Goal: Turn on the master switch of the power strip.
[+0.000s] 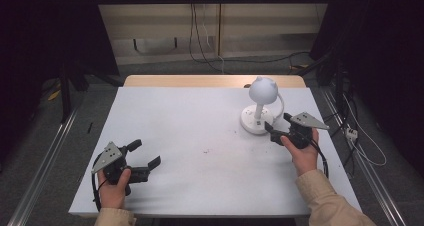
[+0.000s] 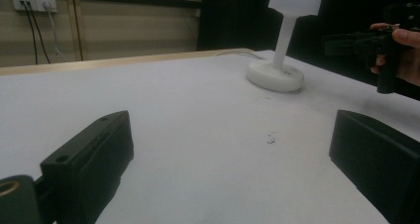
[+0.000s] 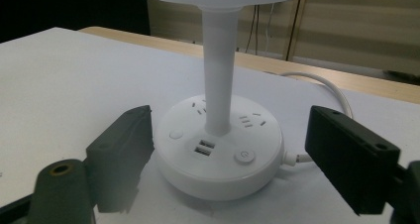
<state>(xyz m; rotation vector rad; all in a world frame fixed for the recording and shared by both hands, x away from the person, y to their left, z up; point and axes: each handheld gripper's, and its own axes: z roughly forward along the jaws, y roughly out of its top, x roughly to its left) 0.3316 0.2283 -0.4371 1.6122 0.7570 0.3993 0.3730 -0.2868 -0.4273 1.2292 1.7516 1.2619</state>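
Observation:
A white table lamp (image 1: 259,113) with a domed shade stands on a round base at the far right of the white table (image 1: 190,116). In the right gripper view the base (image 3: 218,159) shows sockets, two USB ports and two round buttons. My right gripper (image 1: 277,122) is open, its jaws reaching to either side of the base (image 3: 228,149) with a gap on the right. My left gripper (image 1: 146,153) rests open near the front left with nothing between its jaws (image 2: 233,154). From there the lamp (image 2: 285,50) and the right gripper (image 2: 346,43) show farther off.
The lamp's white cable (image 3: 341,97) curls behind the base toward the table's far edge, where a wooden strip (image 1: 210,80) runs. A small dark speck (image 2: 270,140) lies mid-table. Cables and a power strip (image 1: 351,132) lie on the floor to the right.

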